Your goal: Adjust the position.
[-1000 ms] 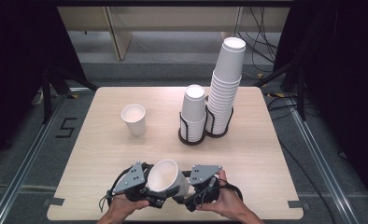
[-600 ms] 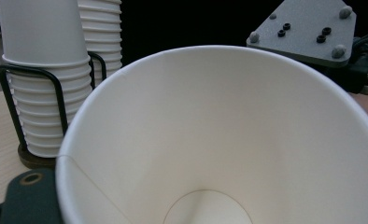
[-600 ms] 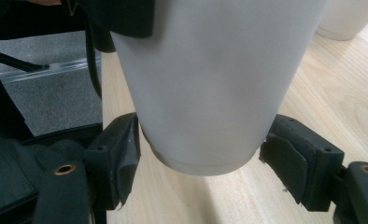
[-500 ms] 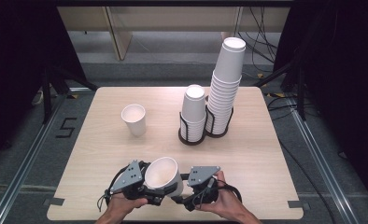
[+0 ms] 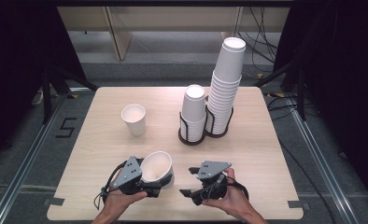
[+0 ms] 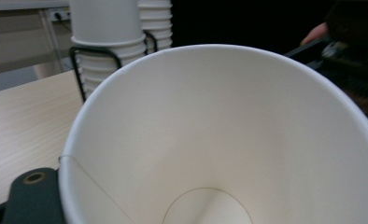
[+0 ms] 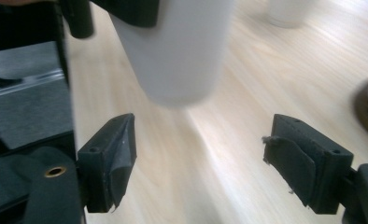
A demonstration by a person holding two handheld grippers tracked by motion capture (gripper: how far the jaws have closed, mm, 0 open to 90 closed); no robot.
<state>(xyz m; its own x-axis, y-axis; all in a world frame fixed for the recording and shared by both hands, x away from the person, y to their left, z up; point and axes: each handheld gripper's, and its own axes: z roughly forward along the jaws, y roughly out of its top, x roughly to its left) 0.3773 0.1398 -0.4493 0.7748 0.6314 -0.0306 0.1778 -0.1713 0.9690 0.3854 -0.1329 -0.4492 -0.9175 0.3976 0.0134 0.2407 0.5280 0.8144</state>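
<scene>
While left tool [image 5: 147, 186] (closing) grips cup [image 5: 156, 166], right tool [image 5: 187, 182] gapes.

The high view looks forward and down from above the person's side, taking in the whole tabletop [image 5: 102, 140], both hands at the bottom edge and the floor beyond. The left gripper view sits very close on the left tongs [image 5: 147, 186], staring straight into the mouth of the cup [image 6: 219, 140], with the cup stacks [image 6: 112, 37] behind and the right tongs [image 6: 341, 51] dark at the upper right. The right gripper view looks low along its own two spread jaws, across the tabletop [image 7: 266, 84], towards the left tongs [image 7: 126, 11]. It shares the cup [image 7: 173, 51] with the left gripper view, seen here from outside. The high view also shows the cup [image 5: 156, 165], the cup stacks [image 5: 210, 112] and the right tongs [image 5: 189, 182].
</scene>
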